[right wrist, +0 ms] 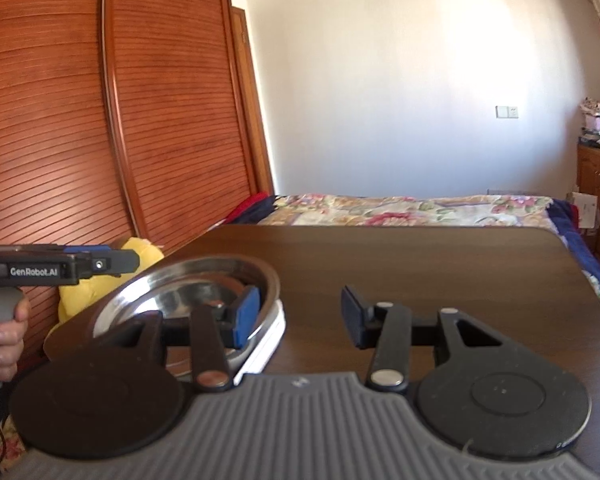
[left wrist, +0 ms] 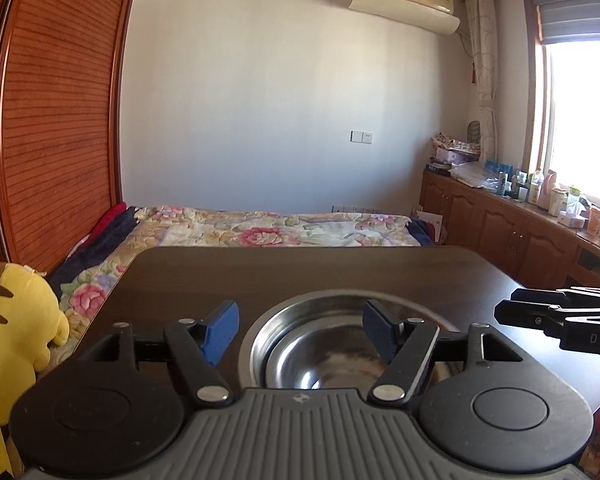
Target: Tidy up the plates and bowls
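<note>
Both grippers hover spread and empty over a stack of dishes on the dark wooden table [right wrist: 440, 264].

The shiny round steel bowl [left wrist: 332, 344] sits nested on a white plate [right wrist: 266, 340] near the table's front left corner, close to the edge. The left gripper [left wrist: 300, 330] hangs above the bowl with its blue pads apart, gripping nothing; the right gripper [right wrist: 298, 316] is likewise released, one pad in front of the bowl's right rim. The likely risk: a pad closing on the slick rim could slip, or a nudge could slide the stack off toward the yellow plush toy [left wrist: 16, 336].
</note>
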